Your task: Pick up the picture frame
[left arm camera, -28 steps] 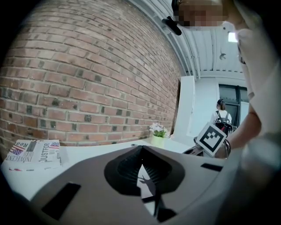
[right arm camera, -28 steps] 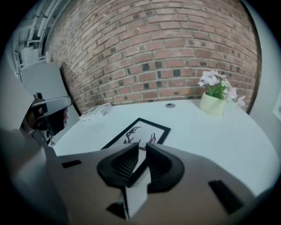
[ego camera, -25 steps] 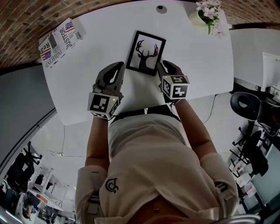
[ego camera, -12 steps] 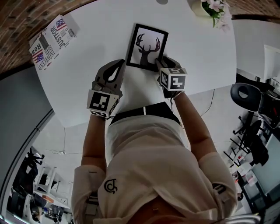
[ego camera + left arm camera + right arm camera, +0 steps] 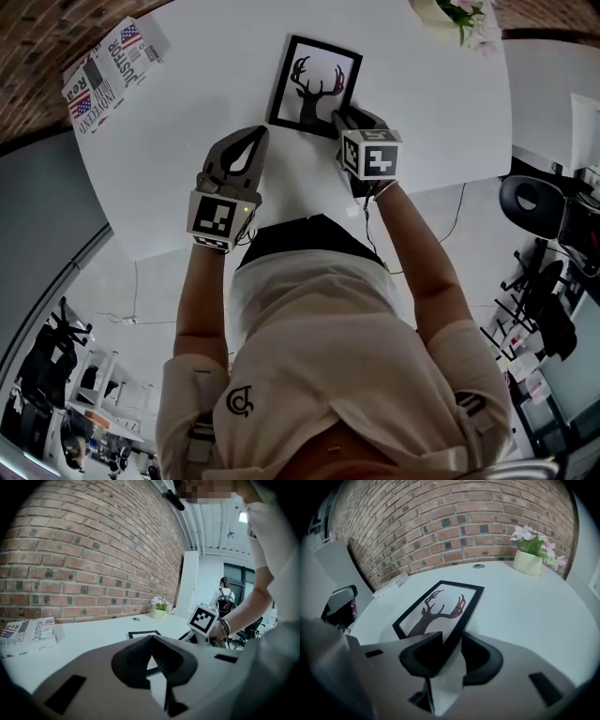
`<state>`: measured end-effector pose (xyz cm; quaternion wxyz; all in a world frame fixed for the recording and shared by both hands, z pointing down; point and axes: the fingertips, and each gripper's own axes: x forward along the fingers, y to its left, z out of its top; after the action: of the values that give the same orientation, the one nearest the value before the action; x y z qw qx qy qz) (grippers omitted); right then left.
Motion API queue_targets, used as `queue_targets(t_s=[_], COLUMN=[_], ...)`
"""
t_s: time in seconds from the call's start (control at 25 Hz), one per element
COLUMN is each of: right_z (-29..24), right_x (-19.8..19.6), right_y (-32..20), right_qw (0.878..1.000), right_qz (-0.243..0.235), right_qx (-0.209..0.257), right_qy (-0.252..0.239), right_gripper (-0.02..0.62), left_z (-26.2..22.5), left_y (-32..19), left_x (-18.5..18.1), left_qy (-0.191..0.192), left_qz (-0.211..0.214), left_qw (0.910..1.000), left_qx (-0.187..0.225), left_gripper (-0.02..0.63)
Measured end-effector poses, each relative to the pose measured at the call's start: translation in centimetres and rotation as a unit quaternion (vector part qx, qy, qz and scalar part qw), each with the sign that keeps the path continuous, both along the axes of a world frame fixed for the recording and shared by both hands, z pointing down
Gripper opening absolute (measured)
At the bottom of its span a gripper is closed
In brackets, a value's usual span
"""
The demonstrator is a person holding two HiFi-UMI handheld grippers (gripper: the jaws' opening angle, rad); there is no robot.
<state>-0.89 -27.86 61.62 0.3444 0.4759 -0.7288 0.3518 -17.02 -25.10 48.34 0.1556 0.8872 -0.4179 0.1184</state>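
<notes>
**Picture frame** [image 5: 314,86]: black rim, white ground, dark silhouette of a deer's head with antlers. It lies on the desk [image 5: 178,159] at the upper centre of the head view, slightly skewed, with its top leaning to the right.

**Right tongs** [image 5: 341,116]: set at the lower right corner of the picture frame in the head view, pointing steeply down.
- The jaws stand wide and are closing.
- In the right gripper view the frame's black side rim runs up between them. It sits close against the jaw at the picture's left, and a strip of white desk shows before the other jaw.
- The frame is not yet clamped.
- The right marker cube [image 5: 372,157] sits just behind, with its top face showing.

**Left tongs** [image 5: 255,136]: jaws brought together with nothing between them. They sit over bare desk, below and left of the picture frame, near it but apart. The left marker cube [image 5: 220,220] is at the lower end.

**Desk**: white with a rounded outline. It carries everything listed here.

**Newspaper** [image 5: 108,70]: folded, with flag print and bold headlines. It lies at the upper left of the head view, well apart from the frame.

**Flower pot** [image 5: 459,14]: pale pot with pink and white blossoms and green leaves, at the top right edge of the head view.

**Round disc** [image 5: 478,566]: small and dark, on the desk top near its far edge. It appears at the upper centre of the right gripper view.

**Brick wall** [image 5: 93,550]: red-brown, directly behind the desk.

**Background person** [image 5: 224,597]: seen from behind wearing a backpack, at the right centre of the left gripper view.
</notes>
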Motion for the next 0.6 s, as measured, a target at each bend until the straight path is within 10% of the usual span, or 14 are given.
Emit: queue_targets(t_s=[0.6], right_z=[0.1], right_x=[2.0], right_y=[4.5], right_qw=[0.999], right_qz=[-0.036], right_qx=[0.003], right_qy=[0.004], right_gripper=[0.132], left_z=[-0.5], left_y=[7.2], left_x=[2.3], left_qy=[-0.021], left_qz=[-0.022], left_qw=[0.9994], left_qx=[0.014], left_gripper=[0.012])
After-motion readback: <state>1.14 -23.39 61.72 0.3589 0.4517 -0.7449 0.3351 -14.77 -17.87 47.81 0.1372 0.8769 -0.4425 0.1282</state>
